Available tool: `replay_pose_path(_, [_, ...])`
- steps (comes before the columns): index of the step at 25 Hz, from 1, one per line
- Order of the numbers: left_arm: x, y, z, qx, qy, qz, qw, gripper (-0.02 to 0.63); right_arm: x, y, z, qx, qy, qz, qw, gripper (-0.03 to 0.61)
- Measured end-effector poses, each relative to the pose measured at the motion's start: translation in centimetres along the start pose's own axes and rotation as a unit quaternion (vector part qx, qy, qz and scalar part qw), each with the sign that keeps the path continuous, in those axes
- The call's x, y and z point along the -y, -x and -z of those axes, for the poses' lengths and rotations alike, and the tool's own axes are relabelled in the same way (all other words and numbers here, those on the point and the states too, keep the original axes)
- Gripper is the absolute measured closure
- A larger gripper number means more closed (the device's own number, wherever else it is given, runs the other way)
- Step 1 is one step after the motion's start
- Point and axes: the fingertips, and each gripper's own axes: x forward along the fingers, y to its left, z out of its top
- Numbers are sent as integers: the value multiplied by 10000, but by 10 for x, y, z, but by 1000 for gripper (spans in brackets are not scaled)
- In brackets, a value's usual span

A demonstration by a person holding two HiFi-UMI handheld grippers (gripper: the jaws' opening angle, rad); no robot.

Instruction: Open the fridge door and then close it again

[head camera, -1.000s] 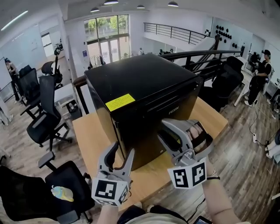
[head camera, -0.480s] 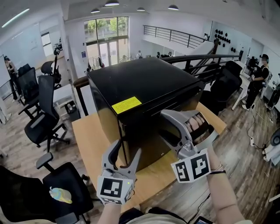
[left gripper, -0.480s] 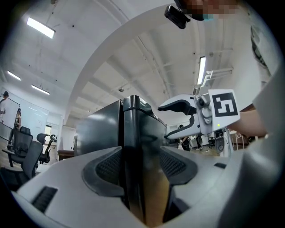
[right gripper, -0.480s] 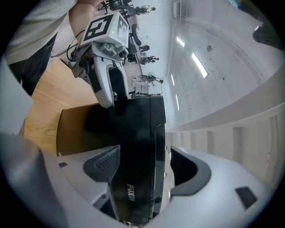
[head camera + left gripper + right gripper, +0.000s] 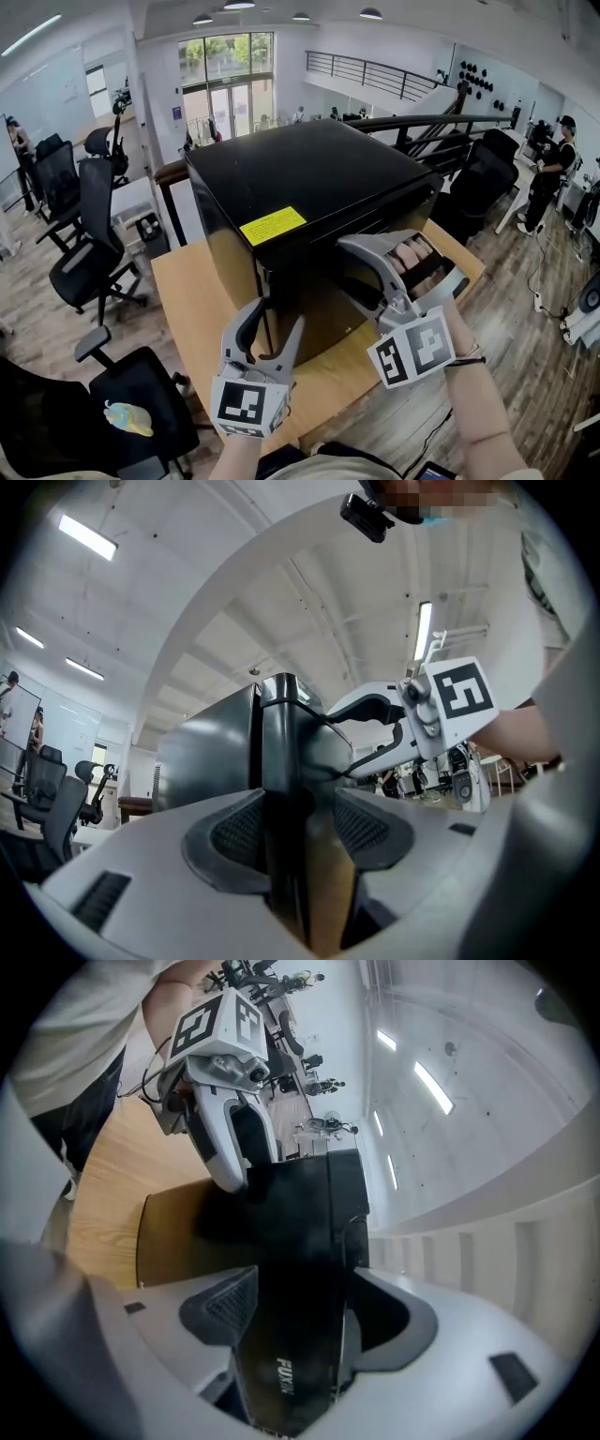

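Head view puts the black mini fridge [image 5: 309, 178] square in front of you on a wooden table [image 5: 192, 300]. Its top carries a yellow label [image 5: 272, 225] near the front edge. Its door [image 5: 319, 291] faces you, flush with the body as far as the steep angle lets me judge. Your left gripper [image 5: 274, 321] is held upright at the fridge's front left corner. Your right gripper [image 5: 349, 267] lies rolled on its side against the upper right part of the door.

Left gripper view: the jaws stand wide, having just swung open and then eased in a touch, and the fridge's front vertical corner runs up between them. The left pad sits right beside the black edge. A strip of table wood shows between that edge and the right pad, so nothing is clamped.

Right gripper view: these jaws too are spread wide (they have just opened and then drawn in slightly). The door's black slab with its FUXIN lettering fills the space between them. The lettered face lies close by one pad and a dark gap shows at the other, so you have no hold on it.

Office chairs [image 5: 89, 253] stand well apart from the table, on the floor to your left.
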Motion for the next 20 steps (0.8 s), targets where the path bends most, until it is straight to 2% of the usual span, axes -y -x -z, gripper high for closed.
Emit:
replay_pose_path(2, [1, -1, 1, 6, 12, -22, 10000, 393, -3, 0, 1, -6, 25, -125, 9999, 299])
replay_pose_path(5, [-1, -1, 2, 1, 37, -64, 10000, 402, -3, 0, 1, 23, -47, -214, 9998, 301])
replay_pose_path(7, [-3, -1, -1, 27, 37, -100, 9999, 434, -2, 1, 0, 29, -87, -258, 9996, 304])
replay_pose_path(20, [-4, -1, -2, -32, 148, -145, 9998, 439, 4, 4, 0, 27, 115, -440, 9990, 353])
